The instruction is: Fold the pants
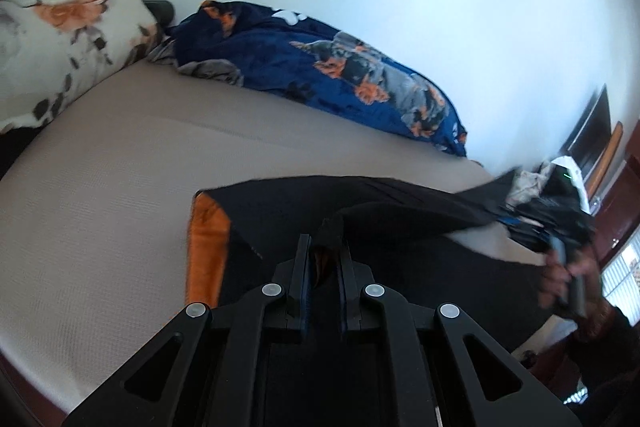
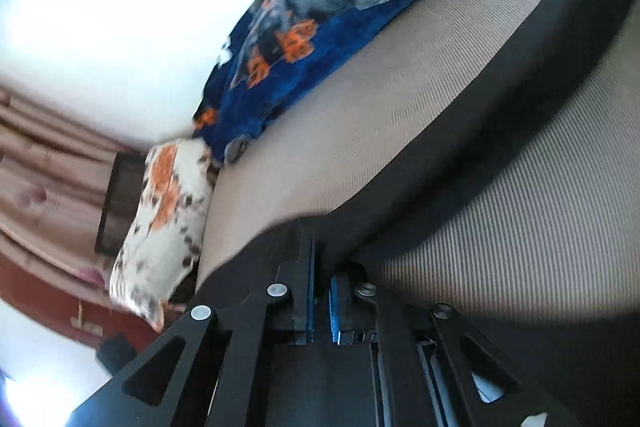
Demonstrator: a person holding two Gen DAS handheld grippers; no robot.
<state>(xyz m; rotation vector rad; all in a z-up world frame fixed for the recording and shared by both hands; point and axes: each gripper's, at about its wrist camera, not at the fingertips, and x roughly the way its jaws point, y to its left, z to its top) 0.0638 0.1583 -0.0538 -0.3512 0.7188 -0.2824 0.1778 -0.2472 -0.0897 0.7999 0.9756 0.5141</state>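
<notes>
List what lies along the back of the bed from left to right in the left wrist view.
Floral pillow → dark blue dog-print blanket → pile of clothes at the far right, past the black pants that the left tool grips.

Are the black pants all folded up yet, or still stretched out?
Still stretched out. The black pants hang lifted over the bed, pinched between the left gripper and right gripper.

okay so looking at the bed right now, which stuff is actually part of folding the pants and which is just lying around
Part of the job: black pants; left claw and right claw, both shut on them.

Just lying about: floral pillow; blue dog-print blanket; clothes pile.
</notes>
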